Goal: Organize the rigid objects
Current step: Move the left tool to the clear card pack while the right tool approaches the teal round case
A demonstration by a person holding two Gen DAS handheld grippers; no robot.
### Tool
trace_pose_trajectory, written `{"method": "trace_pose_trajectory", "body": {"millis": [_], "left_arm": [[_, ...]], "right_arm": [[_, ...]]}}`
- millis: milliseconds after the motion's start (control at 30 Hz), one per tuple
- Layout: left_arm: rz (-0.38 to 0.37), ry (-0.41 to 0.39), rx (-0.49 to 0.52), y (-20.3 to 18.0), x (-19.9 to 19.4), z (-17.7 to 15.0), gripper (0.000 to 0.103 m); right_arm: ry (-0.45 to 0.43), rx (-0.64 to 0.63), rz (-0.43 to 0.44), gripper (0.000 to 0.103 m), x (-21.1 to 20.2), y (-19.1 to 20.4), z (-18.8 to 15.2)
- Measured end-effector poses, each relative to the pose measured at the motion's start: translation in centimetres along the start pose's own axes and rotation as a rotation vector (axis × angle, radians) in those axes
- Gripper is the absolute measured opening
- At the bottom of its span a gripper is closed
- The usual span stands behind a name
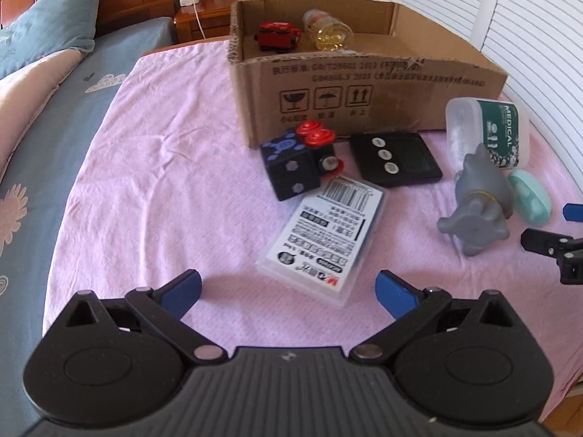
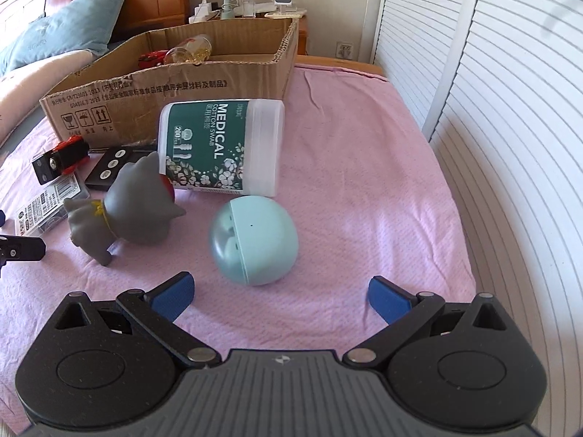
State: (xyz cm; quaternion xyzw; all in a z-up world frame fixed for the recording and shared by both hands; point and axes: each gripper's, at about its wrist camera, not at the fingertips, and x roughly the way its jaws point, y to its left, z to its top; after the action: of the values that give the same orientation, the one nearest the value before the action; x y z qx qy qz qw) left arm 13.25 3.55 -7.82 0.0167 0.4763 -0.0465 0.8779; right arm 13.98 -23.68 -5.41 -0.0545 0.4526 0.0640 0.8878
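Observation:
On the pink cloth lie a clear flat case with a printed label (image 1: 322,240), a black cube toy with red discs (image 1: 297,162), a black timer (image 1: 395,158), a grey cat figure (image 1: 477,204), a mint round earbud case (image 2: 253,240) and a cotton swab tub (image 2: 222,147). My left gripper (image 1: 289,293) is open, just short of the clear case. My right gripper (image 2: 280,296) is open, with the mint case just ahead of its fingers. Behind stands a cardboard box (image 1: 364,83) holding a red toy car (image 1: 277,36) and a clear bottle (image 1: 329,31).
White louvred doors (image 2: 492,109) run along the right edge of the bed. A blue pillow (image 1: 47,18) and blue bedding lie to the left. A wooden nightstand (image 1: 204,11) with a fan and chargers stands behind the box.

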Motion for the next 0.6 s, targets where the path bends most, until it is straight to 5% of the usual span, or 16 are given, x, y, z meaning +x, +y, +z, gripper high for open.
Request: {"method": "trace_pose_trajectory", "body": {"millis": [433,600], "left_arm": [[0.088,0.004,-0.144,4.5,-0.6,-0.7,0.101],[-0.047,0.001,-0.116,2.4,-0.6,-0.1,0.102]], "right_arm": [[-0.026,-0.003,0.001,0.103,-0.5,0.3,-1.0],[-0.036,-0.004,0.002,0.103,-0.4,0.2,-0.9]]}}
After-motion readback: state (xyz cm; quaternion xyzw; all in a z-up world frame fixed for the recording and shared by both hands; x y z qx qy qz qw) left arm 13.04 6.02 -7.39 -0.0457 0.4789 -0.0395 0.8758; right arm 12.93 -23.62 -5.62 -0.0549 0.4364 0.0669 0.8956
